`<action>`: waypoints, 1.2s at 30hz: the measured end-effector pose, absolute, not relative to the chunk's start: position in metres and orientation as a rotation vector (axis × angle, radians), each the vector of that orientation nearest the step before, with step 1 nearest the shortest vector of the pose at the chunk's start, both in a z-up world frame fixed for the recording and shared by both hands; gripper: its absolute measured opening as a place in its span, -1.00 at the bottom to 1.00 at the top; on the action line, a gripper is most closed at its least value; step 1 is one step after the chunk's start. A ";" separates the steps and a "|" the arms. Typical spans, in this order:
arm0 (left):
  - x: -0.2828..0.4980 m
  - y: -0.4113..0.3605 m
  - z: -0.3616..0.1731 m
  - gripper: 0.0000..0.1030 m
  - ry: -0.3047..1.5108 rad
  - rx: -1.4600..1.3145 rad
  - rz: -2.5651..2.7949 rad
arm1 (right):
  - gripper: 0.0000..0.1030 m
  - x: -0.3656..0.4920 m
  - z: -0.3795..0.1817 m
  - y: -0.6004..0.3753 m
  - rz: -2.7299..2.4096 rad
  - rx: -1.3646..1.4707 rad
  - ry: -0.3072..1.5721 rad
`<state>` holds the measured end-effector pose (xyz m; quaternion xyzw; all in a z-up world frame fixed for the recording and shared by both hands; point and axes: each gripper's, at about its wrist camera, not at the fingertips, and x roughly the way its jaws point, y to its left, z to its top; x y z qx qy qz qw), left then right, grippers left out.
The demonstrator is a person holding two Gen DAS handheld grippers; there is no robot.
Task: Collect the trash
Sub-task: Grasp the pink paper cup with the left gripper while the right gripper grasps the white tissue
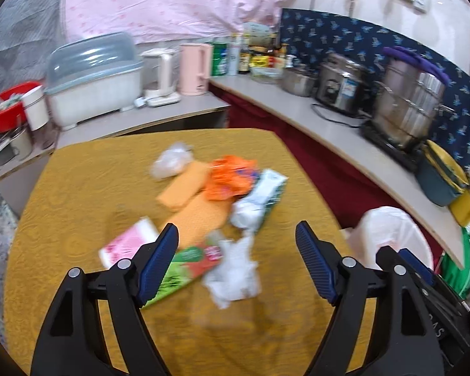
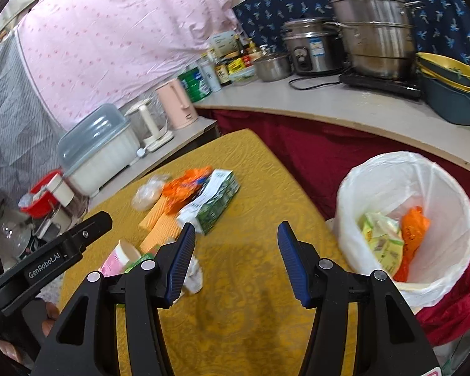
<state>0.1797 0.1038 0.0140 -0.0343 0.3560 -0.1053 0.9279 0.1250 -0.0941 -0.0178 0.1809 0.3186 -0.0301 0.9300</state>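
Observation:
Trash lies in a pile on the yellow table (image 1: 62, 188): a crumpled white tissue (image 1: 235, 272), a red-green packet (image 1: 188, 263), a pink-white carton (image 1: 125, 241), orange sponges (image 1: 185, 188), an orange bag (image 1: 232, 175), a green-white carton (image 1: 263, 194) and a clear wrapper (image 1: 172, 159). My left gripper (image 1: 236, 238) is open and empty just above the tissue. My right gripper (image 2: 235, 238) is open and empty over bare table, right of the pile (image 2: 188, 200). The bin with a white liner (image 2: 407, 219) holds a yellow-green packet (image 2: 382, 238) and an orange bag (image 2: 413, 228).
A counter (image 1: 329, 116) runs behind and to the right with steel pots (image 1: 407, 100), a cooker (image 1: 341, 91), bottles, a pink kettle (image 1: 194, 69) and a dish box (image 1: 94, 78). Yellow-blue basins (image 2: 451, 84) stand at its right end. Red cloth (image 2: 297, 138) hangs below it.

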 end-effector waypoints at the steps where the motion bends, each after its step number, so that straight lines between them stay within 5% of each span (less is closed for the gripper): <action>1: 0.182 0.114 0.011 0.42 0.736 -0.078 -0.202 | 0.04 0.129 -0.022 -0.084 -0.049 0.365 0.666; 13: 0.206 0.191 -0.025 0.69 0.789 -0.082 -0.105 | 0.04 0.169 -0.068 -0.014 0.018 0.299 0.791; 36: 0.255 0.212 -0.107 0.73 0.970 -0.056 -0.228 | 0.01 0.215 -0.122 0.018 0.000 0.280 0.908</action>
